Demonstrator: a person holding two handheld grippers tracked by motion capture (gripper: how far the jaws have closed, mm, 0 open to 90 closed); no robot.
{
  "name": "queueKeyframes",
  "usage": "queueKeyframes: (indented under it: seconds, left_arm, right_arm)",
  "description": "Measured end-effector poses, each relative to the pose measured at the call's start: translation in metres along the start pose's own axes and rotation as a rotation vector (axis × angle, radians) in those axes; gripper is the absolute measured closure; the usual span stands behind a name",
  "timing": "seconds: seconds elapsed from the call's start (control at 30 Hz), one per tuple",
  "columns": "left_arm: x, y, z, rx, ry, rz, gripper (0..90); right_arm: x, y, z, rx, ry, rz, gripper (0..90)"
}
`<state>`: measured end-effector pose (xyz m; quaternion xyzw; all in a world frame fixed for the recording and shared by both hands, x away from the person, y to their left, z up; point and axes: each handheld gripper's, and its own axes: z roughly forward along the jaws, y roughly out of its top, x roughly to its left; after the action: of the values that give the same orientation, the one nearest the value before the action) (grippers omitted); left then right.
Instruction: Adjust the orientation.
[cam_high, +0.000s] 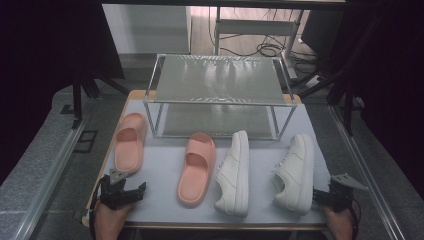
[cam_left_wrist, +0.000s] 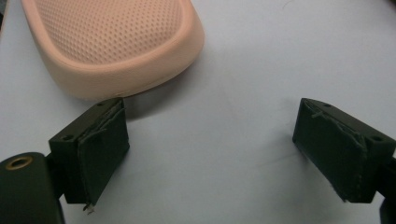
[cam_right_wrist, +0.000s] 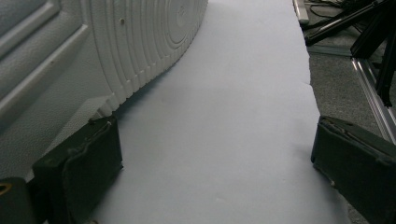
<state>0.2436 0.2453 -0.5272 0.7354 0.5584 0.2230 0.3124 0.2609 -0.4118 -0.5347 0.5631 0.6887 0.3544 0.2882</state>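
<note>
Bare mat (cam_high: 160, 200) lies open between pink slide (cam_high: 129, 142) and slide (cam_high: 196, 168).

Four shoes in a row, rack (cam_high: 218, 79) behind.
Left to right: slide (cam_high: 130, 142), slide (cam_high: 197, 168), sneaker (cam_high: 234, 173), sneaker (cam_high: 295, 172).

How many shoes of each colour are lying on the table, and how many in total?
Pink slides: 2, the left pink slide and the right pink slide
White sneakers: 2, the left white sneaker and the right white sneaker
Total: 4 shoes
</note>
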Motion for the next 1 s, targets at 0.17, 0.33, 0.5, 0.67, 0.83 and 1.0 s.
queueKeyframes:
  seconds: [0.17,0.33,0.5,0.67,0.83,1.0]
  left_arm:
    - [0.0004,-0.0002,0.0002,-0.004,-0.003,0.001,10.2]
    - [0.0007,-0.0002,0.0001,-0.004,-0.005,0.003,10.3]
    - [0.0011,0.0001,0.0000,-0.003,-0.008,0.007,10.4]
    - [0.0020,0.0002,-0.0004,-0.001,-0.015,0.013,10.4]
    - [0.0018,-0.0001,-0.0016,-0.003,-0.011,0.009,12.2]
    - [0.0090,-0.0007,-0.0076,-0.035,-0.028,-0.045,12.5]
  right_arm:
    - [0.0000,0.0000,0.0000,0.000,0.000,0.000,1.5]
    - [0.0000,0.0000,0.0000,0.000,0.000,0.000,1.5]
    - [0.0000,0.0000,0.0000,0.000,0.000,0.000,1.5]
    - [0.0000,-0.0001,0.0001,-0.001,0.000,0.000,1.5]
    - [0.0001,-0.0003,0.0001,-0.002,0.000,0.002,1.4]
    - [0.0000,-0.0005,0.0001,0.001,0.001,0.001,1.3]
